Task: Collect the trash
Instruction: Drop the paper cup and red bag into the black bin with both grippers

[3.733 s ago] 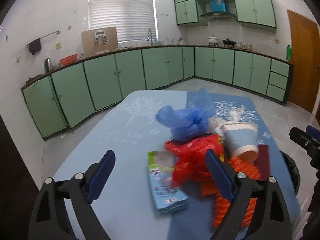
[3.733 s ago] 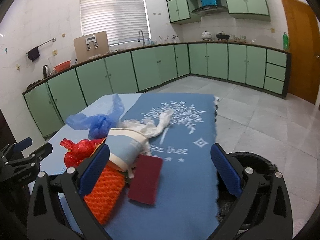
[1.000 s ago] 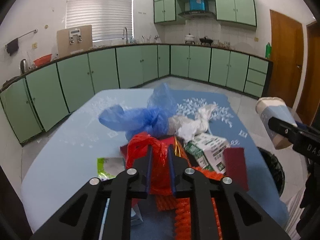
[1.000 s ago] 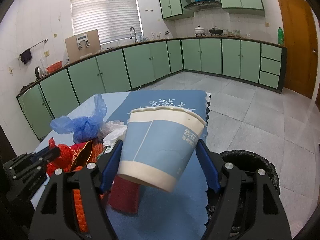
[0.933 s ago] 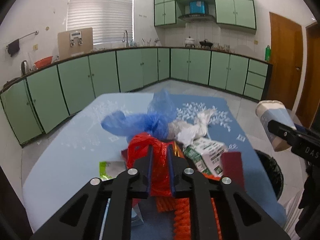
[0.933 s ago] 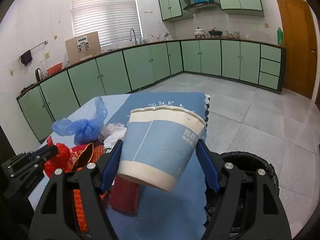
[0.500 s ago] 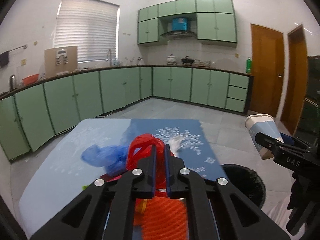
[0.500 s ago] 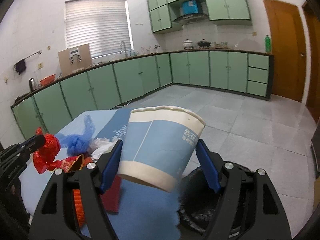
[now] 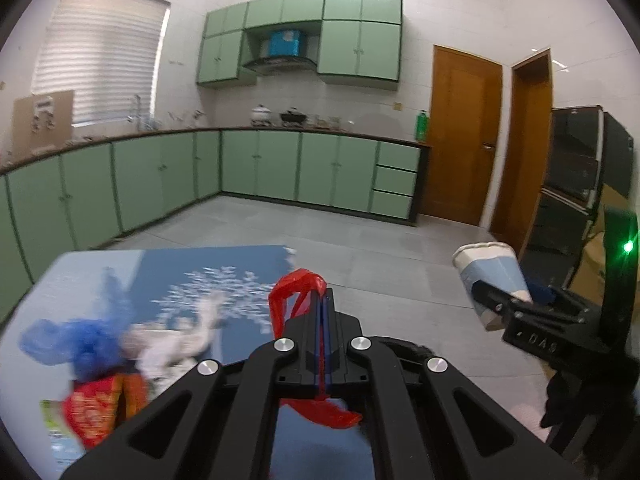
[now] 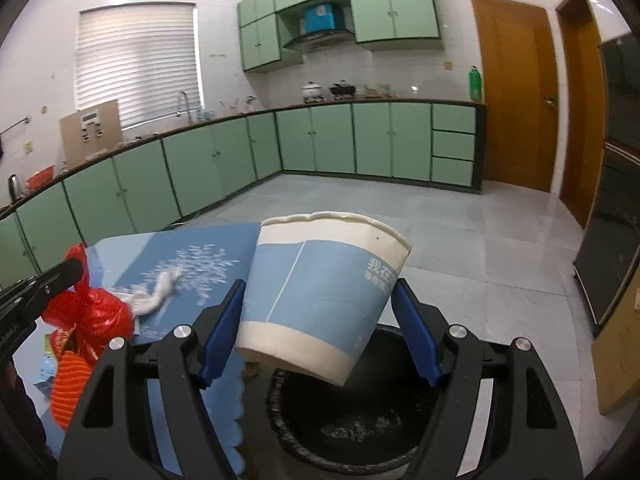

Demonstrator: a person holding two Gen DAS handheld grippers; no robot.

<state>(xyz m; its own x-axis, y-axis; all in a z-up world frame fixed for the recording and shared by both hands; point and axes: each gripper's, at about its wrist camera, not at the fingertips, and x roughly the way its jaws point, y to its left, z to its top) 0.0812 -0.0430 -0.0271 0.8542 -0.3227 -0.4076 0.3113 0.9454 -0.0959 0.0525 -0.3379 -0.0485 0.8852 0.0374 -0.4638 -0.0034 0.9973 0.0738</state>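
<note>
left wrist view first: on the far left the table [image 9: 80, 276] holds a heap of trash, with a blue bag [image 9: 76, 344], a white crumpled bag [image 9: 176, 344] and an orange net [image 9: 100, 404] lying close together on the blue mat [image 9: 224, 276]. in the middle, the left gripper [image 9: 322, 344] has its two sides squeezed tight together, and a thin red bag [image 9: 298, 292] is pinched between them. the bag sticks out at the tip and hangs loose under the tool, up off the table, so it looks lifted to be carried away. to the right, the right gripper [image 9: 504, 308] holds a paper cup [image 9: 490, 276] out past the table edge. in the right wrist view, the red bag [image 10: 86, 312] hangs at the far left from the other tool, beside the heap. in the middle the right gripper [image 10: 320, 312] stands wide, with its blue pads pressing both sides of the paper cup [image 10: 320, 296], which is tipped over a bit. just below the cup sits the black bin [image 10: 360, 432] on the floor, right next to the mat's edge. i think the cup is held there so it can drop in, and the red bag looks set to go next. the cup is over the bin, not in it yet.
</note>
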